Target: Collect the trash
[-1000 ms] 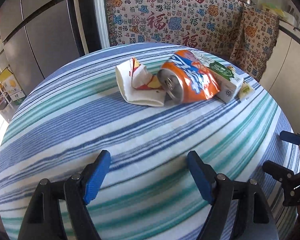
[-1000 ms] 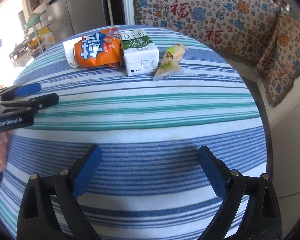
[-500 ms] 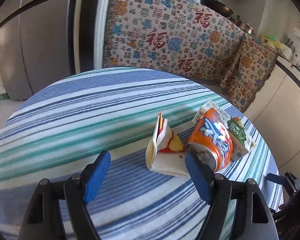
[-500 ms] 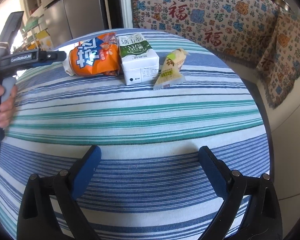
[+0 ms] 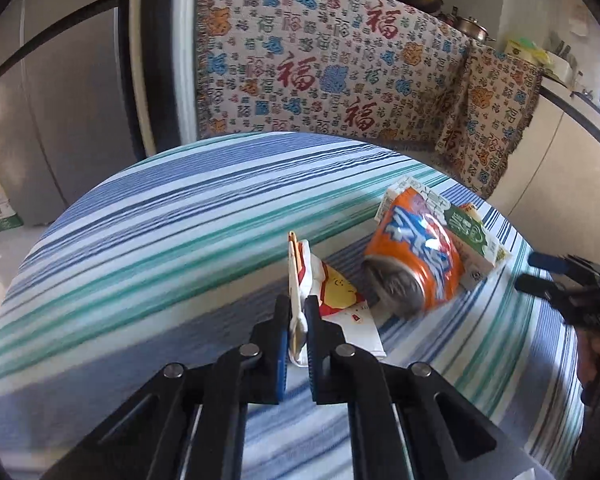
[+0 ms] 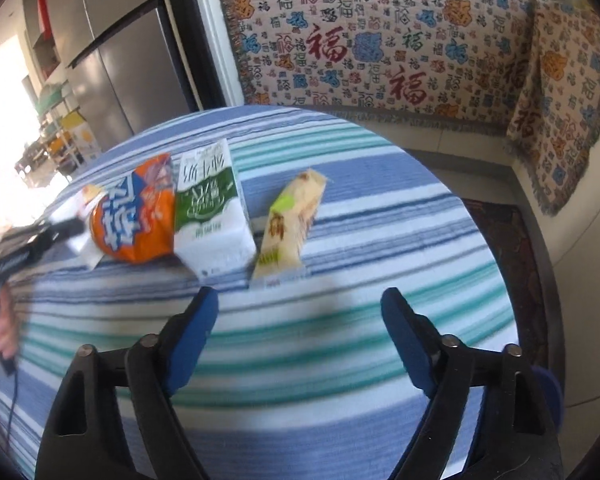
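A crumpled white, red and yellow paper wrapper (image 5: pixel 332 300) lies on the striped round table (image 5: pixel 180 216). My left gripper (image 5: pixel 298 320) is shut on the wrapper's upright edge. Beside it lie a dented orange can (image 5: pixel 416 264) and a green and white milk carton (image 5: pixel 472 236). In the right wrist view the can (image 6: pixel 134 218), the carton (image 6: pixel 212 216) and a yellow-green snack packet (image 6: pixel 290 224) lie in a row. My right gripper (image 6: pixel 300 316) is open and empty, just short of the packet and carton.
A patterned cloth (image 5: pixel 332 68) covers the counter behind the table. A grey fridge (image 6: pixel 132 48) stands at the back left. The table edge (image 6: pixel 512 280) drops to the floor on the right. The right gripper shows at the left wrist view's right side (image 5: pixel 556 280).
My left gripper has moved forward and shut on the paper wrapper. My right gripper has moved closer to the carton and snack packet and stays open.
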Demonstrator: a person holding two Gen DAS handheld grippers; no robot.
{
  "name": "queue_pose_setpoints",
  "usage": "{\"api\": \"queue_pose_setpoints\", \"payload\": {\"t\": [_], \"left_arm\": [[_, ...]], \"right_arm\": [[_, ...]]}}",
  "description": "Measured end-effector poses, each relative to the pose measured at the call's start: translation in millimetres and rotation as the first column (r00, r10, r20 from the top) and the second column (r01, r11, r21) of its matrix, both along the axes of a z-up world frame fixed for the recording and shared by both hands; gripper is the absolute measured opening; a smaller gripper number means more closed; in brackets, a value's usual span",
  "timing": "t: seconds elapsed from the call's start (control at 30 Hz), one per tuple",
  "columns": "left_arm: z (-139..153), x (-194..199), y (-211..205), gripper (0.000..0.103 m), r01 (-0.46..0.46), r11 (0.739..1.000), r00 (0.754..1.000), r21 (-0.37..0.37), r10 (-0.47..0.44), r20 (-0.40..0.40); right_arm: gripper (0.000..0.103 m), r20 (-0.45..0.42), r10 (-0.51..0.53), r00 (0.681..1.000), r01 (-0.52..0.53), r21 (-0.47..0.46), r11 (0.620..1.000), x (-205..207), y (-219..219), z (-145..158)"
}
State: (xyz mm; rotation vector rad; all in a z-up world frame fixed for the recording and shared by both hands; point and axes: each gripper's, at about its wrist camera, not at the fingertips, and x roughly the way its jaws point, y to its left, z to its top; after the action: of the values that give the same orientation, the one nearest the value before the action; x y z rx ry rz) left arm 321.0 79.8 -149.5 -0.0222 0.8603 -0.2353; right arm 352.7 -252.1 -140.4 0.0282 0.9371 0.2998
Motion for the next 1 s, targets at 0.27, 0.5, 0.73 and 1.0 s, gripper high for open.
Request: {"api": "queue_pose_setpoints", "payload": {"t": [0.27, 0.5, 0.73, 1.0], "left_arm": [[13, -81, -12, 0.008, -0.070, 0.997, 0.997, 0.031, 0.070, -0.007], [13, -124, -22, 0.011, -0.080, 0.997, 0.997, 0.024, 0.080, 0.010], [-6, -142, -32, 0.064, -0.064, 0.998, 0.997, 0.025, 0.065, -0.034], [-20, -139, -34, 0.074, -0.082, 0.996, 0.994, 0.046, 0.084, -0.064]], "right_arm": [[0.018, -0.029, 0.031, 0.999, -0.030, 0.039, 0.999, 14, 9, -13], [0.018, -0.058, 0.160, 0.985, -0.158, 0.042, 0.987, -58, 12, 7], [0.064, -0.062, 0.200, 0.978, -0.202, -0.031, 0.979, -114, 13, -1], [0.077, -0.057, 0.166, 0.984, -0.170, -0.057, 0.984, -116, 10, -7]]}}
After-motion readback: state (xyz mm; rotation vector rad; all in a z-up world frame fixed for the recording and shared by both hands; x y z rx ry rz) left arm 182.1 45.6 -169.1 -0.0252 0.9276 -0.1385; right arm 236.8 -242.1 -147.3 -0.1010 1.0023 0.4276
